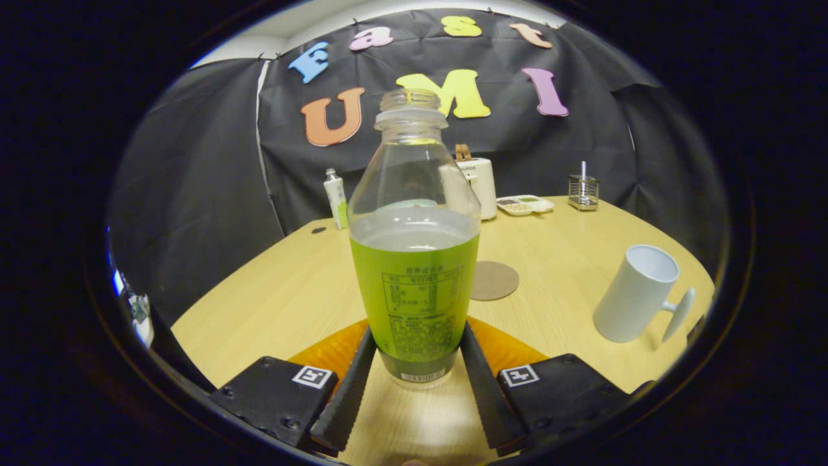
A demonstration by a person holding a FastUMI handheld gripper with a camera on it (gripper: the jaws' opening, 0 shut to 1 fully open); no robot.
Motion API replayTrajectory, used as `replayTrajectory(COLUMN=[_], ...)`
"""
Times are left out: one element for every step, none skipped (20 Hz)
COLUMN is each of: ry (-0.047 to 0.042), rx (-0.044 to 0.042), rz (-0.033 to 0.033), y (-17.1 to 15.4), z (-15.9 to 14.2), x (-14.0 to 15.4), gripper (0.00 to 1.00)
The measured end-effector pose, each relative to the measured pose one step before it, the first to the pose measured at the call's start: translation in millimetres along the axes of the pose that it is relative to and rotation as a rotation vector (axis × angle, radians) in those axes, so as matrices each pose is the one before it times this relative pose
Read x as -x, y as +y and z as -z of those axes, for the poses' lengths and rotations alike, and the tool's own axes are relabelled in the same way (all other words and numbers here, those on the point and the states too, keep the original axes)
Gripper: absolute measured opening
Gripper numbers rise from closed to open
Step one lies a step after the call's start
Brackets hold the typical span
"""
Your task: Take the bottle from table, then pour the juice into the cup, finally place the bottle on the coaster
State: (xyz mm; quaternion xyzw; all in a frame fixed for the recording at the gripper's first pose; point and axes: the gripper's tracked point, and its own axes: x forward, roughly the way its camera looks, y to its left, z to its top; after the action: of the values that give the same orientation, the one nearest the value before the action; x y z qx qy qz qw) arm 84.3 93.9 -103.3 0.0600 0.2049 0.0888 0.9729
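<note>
The claw (414,378) grips an uncapped bottle (414,259) low on its label, standing on the counter (291,291); lifting jerkily toward the cup (637,294) could tip it and slosh juice.

Bottle (414,259) between gripper (414,382) fingers, coaster (493,280) behind, cup (637,294) right

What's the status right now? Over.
Gripper shut on bottle, uncapped, upright on table. Cup and coaster beyond, path clear.
</note>
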Motion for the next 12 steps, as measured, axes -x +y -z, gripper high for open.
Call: replayTrajectory(ry=[-0.00742, -0.00616, -0.00515, -0.00448, -0.00633, -0.00760, -0.00253, -0.01061, -0.01611, -0.01542, -0.01238, -0.01234], rx=[-0.03527, -0.04274, -0.04460, -0.04640, -0.04448, -0.04020, -0.03531, -0.03920, -0.04389, -0.05293, -0.06036, -0.05334], rz=[-0.03712, -0.04180, -0.02635, -0.03247, -0.03216, -0.03081, -0.02355, -0.02158, -0.02856, -0.03114, -0.03364, -0.03057], y=[0.87, 2.11, -2.17, -0.30, 2.00, 1.68, 2.34, 2.55, 3.18, 5.54, 5.33, 4.60], z=[-4.68, -6.71, -4.41, -4.59, -3.79, -3.93, -1.24, -3.00, -3.92, -4.20, -2.49, -1.29], x=[3.50, 2.51, 2.66, 2.49, 2.67, 1.10, 0.37, 0.93, 0.84, 0.56, -0.49, -0.89], gripper=[0.80, 0.80, 0.80, 0.80, 0.80, 0.80, 0.80, 0.79, 0.80, 0.79, 0.79, 0.79])
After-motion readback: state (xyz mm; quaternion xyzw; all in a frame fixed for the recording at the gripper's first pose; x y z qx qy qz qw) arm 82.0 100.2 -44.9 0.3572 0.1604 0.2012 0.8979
